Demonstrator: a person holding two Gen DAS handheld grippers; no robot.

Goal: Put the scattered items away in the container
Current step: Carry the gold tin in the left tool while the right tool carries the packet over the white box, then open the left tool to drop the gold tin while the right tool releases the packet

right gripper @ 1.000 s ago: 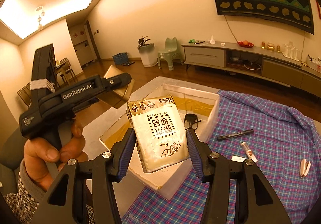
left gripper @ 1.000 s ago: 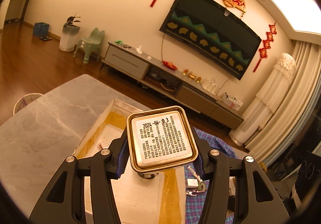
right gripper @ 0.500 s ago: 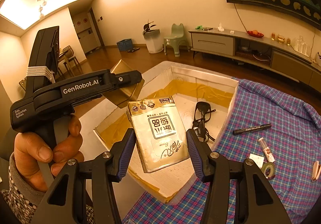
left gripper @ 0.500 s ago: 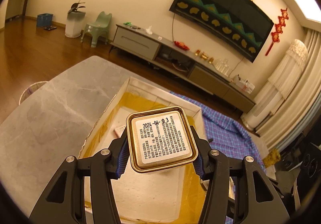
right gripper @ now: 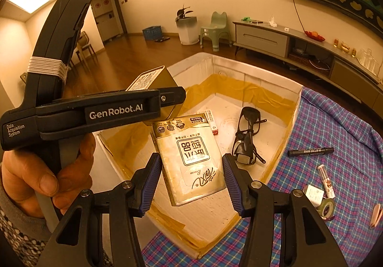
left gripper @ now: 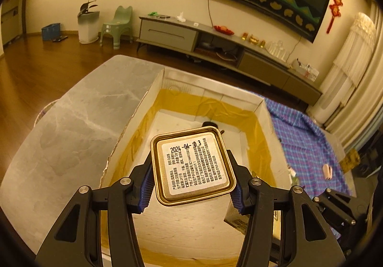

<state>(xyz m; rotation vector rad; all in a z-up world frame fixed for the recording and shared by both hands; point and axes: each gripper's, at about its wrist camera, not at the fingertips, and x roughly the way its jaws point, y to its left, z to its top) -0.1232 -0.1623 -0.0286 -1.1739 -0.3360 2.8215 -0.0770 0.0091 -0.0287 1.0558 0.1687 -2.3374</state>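
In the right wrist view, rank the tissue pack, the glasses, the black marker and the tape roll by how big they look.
1. tissue pack, though it is held close to the camera, so it looks enlarged
2. glasses
3. black marker
4. tape roll

Both grippers drop lower and tilt down over the box [left gripper: 210, 90] — tin [left gripper: 192, 166] and tissue pack [right gripper: 191, 159] now hang above its floor; glasses [right gripper: 246, 137] and a small carton [right gripper: 211, 121] inside come into view.

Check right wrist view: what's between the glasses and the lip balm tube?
A black marker on the plaid cloth, between the glasses and lip balm tube.
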